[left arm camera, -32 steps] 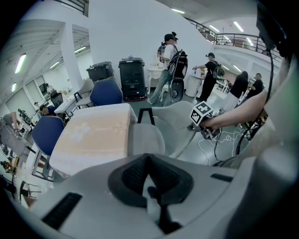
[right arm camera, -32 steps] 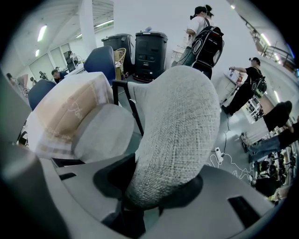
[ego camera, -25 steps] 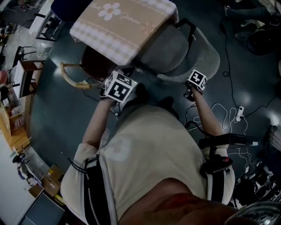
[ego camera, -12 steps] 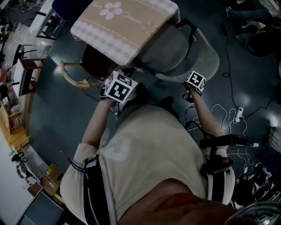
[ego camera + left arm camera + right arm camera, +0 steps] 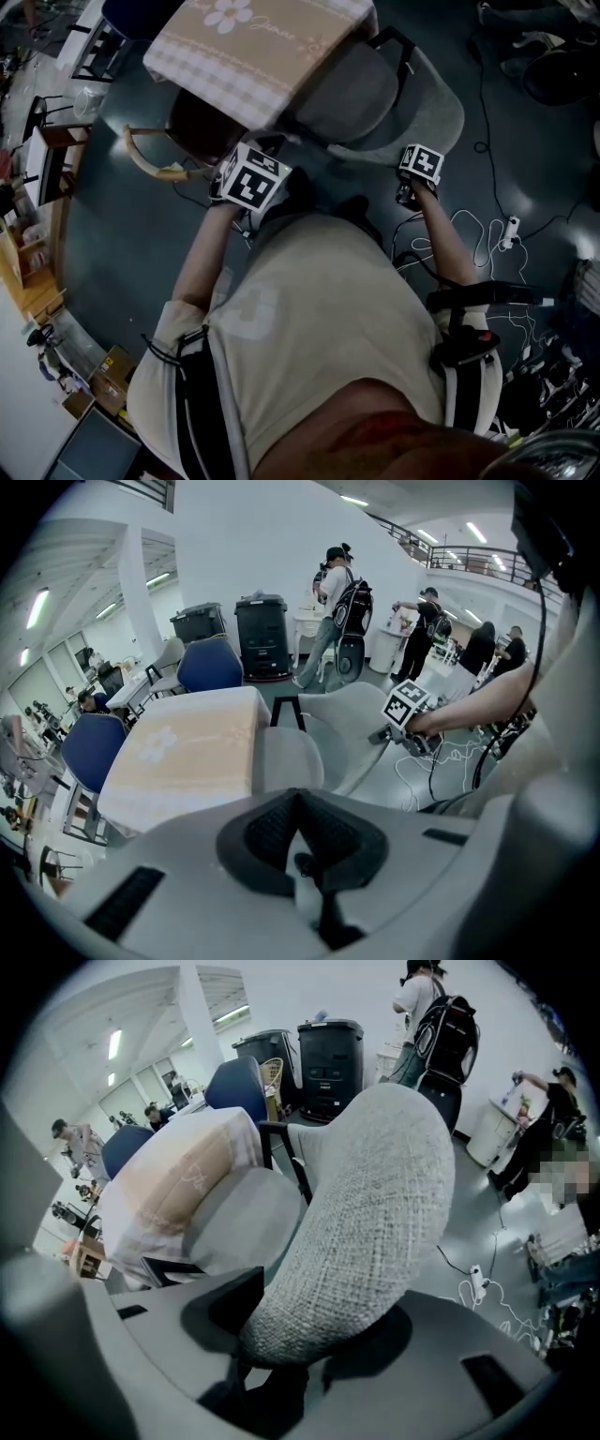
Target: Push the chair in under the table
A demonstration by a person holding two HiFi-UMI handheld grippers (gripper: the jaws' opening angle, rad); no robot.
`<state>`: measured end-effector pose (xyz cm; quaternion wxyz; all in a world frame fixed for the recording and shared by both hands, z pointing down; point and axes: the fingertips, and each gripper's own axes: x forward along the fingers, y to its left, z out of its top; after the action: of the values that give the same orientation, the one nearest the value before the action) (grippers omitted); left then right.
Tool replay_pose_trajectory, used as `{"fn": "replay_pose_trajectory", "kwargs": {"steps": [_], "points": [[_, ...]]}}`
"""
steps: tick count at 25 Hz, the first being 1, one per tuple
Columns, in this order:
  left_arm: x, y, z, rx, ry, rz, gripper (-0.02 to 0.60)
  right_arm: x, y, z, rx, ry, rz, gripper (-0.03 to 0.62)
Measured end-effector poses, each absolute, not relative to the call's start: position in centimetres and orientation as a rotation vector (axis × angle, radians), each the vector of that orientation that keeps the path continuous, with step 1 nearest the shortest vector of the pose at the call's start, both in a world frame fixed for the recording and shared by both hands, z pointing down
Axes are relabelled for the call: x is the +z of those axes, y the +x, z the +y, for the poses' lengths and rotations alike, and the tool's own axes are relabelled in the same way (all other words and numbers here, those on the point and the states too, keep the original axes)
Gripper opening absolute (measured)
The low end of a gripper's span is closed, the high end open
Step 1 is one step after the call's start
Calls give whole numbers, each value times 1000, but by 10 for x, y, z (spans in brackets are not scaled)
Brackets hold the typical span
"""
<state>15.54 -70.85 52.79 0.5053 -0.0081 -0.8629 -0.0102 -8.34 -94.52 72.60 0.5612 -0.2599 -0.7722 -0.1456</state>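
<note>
The square table (image 5: 281,56), draped in a beige checked cloth with a flower print, takes up the most room. The grey fabric office chair (image 5: 352,94) stands at the table's near side, with its seat partly under the tabletop and its backrest still out. Beyond the table's edge, the right gripper (image 5: 317,1340) has just been opening. Its jaws stand wide with the backrest's top edge between them. The left gripper (image 5: 298,841), by the table's near corner, has its jaws pressed together on nothing.

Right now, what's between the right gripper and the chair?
Nothing. In the right gripper view the chair's backrest sits directly between the jaws of the right gripper, with no other object in the gap. The jaws have just been opening.
</note>
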Motion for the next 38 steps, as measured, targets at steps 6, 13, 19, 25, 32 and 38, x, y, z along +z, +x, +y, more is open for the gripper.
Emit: {"fn": "replay_pose_trajectory", "kwargs": {"steps": [6,13,19,25,32,38], "points": [[529,164,-713,-48,-38,-2074,8,729,-84,-947,-348,-697,-1742,232],[538,181,-706,-75,-50,-2047,8,730,-83,-947,-378,-628,-1704,236],[534,191,-692,-49,-36,-2062,8,735,-81,-930,-383,-593,-1710,235],[540,175,-688,-33,22,-2104,8,738,-88,-939,-318,-519,-1721,241],[539,169,-662,-59,21,-2167,8,646,-116,-968,-442,-450,-1947,270],[522,172,-646,-51,-6,-2216,8,572,-81,-893,-450,-823,-2028,12]]}}
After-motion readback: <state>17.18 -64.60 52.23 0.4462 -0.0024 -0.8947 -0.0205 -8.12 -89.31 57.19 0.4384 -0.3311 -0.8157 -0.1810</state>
